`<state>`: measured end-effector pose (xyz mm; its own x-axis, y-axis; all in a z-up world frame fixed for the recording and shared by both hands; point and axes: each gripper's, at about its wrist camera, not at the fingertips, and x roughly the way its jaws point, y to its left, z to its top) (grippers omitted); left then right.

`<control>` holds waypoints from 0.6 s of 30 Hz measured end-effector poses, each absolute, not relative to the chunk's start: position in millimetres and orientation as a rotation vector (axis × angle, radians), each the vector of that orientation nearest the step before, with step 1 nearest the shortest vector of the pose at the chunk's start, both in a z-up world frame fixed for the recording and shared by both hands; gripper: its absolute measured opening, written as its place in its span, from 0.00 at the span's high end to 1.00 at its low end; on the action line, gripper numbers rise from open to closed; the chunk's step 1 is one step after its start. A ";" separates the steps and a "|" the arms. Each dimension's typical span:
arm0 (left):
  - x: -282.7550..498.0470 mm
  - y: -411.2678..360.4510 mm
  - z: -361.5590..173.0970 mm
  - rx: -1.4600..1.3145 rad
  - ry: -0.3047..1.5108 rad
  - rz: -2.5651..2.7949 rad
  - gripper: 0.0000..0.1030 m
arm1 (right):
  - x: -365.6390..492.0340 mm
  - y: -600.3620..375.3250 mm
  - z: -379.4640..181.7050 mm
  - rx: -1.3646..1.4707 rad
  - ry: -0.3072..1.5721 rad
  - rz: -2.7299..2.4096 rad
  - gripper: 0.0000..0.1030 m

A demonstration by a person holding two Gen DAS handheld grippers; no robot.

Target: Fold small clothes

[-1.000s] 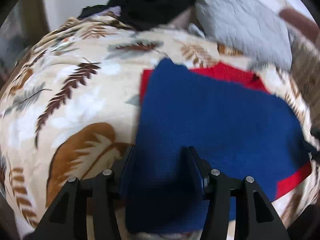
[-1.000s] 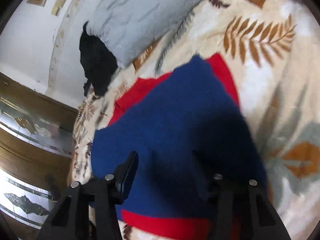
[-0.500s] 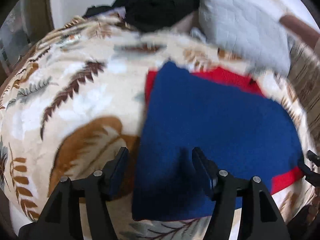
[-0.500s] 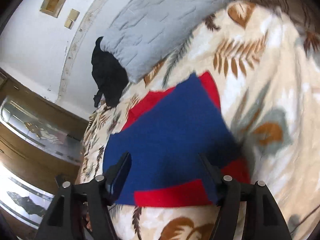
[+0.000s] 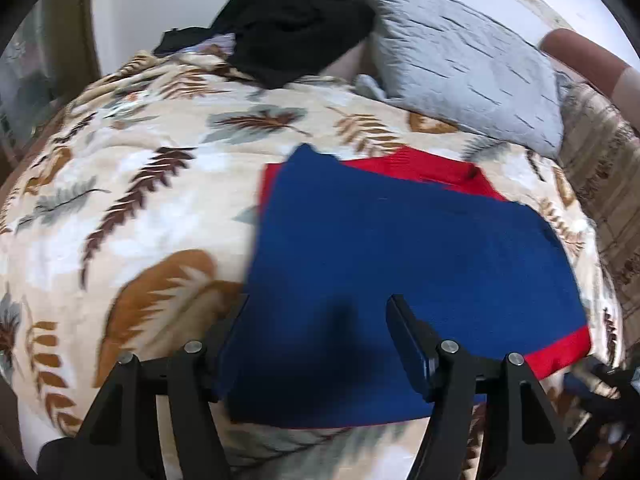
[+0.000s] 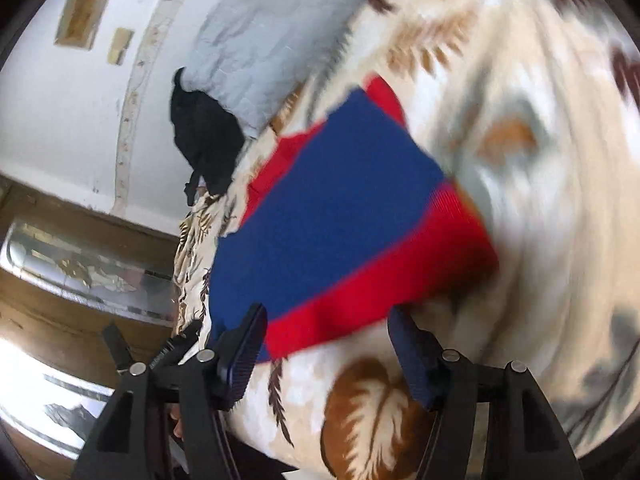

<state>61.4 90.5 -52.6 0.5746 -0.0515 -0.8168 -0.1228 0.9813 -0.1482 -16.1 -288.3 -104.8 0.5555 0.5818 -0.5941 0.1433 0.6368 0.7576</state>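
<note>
Left wrist view shows the left gripper (image 5: 318,336) over the near edge of the blue and red sweater (image 5: 400,248). Its jaws have just been opening, and they stand apart now. A second ago the blue cloth was bunched up between them. Now it lies flat under them and nothing is pinched. So the fold has been let go.

The sweater sits folded on the leaf blanket (image 5: 132,216), near the middle of the bed. A grey pillow (image 5: 460,76) and a heap of black clothes (image 5: 296,20) lie behind it, well apart from it.

Right wrist view shows the right gripper (image 6: 328,352) with its jaws apart too. They have just closed a little, but they hold nothing. A second ago this gripper was right over the blue part. Now it has pulled back past the red band (image 6: 360,304), over bare blanket.

Both tools are off the cloth. I think this fold is done, and one more fold or a new piece of clothing may come next.
</note>
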 end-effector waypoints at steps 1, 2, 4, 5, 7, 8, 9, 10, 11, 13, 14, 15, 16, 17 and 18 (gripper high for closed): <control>64.0 84.4 -51.5 -0.198 0.964 0.032 0.34 | -14.8 -288.2 -110.1 0.884 0.978 0.295 0.35; 64.5 75.3 -50.6 -0.192 0.967 0.020 0.34 | -13.8 -291.4 -116.1 0.915 0.979 0.284 0.35; 64.1 61.5 -47.4 -0.174 0.955 -0.003 0.34 | -8.8 -296.3 -118.2 0.944 0.958 0.279 0.35; 62.9 53.5 -46.6 -0.169 0.955 -0.004 0.34 | -5.8 -298.8 -116.3 0.945 0.942 0.266 0.35; 67.8 43.4 -48.4 -0.175 0.958 -0.013 0.34 | 1.2 -303.8 -115.4 0.955 0.922 0.242 0.35; 71.1 37.7 -51.6 -0.171 0.963 -0.014 0.34 | 3.2 -308.3 -117.0 0.978 0.916 0.219 0.35; 76.1 32.4 -57.2 -0.150 0.980 -0.001 0.34 | 3.1 -310.3 -117.7 0.999 0.904 0.210 0.35; 83.8 26.0 -70.8 -0.106 1.027 0.023 0.34 | 5.4 -311.2 -116.4 0.997 0.888 0.196 0.35; 89.1 23.5 -81.2 -0.078 1.064 0.028 0.34 | 6.8 -311.3 -114.6 0.987 0.875 0.176 0.35; 88.7 18.7 -85.2 -0.038 1.045 0.049 0.32 | 9.5 -311.5 -113.6 0.989 0.865 0.152 0.35; 87.2 17.0 -81.9 -0.031 1.044 0.052 0.32 | 10.3 -310.4 -112.5 0.974 0.867 0.150 0.35; 86.8 16.7 -80.5 -0.036 1.051 0.050 0.32 | 9.3 -311.0 -111.6 0.965 0.869 0.148 0.35; 86.5 18.4 -79.5 -0.046 1.057 0.049 0.32 | 9.0 -310.8 -110.8 0.955 0.868 0.148 0.35; 86.2 20.6 -78.9 -0.058 1.061 0.050 0.32 | 10.0 -309.5 -110.3 0.947 0.870 0.147 0.35; 85.6 22.1 -78.7 -0.065 1.063 0.054 0.32 | 9.4 -310.0 -109.4 0.942 0.870 0.147 0.35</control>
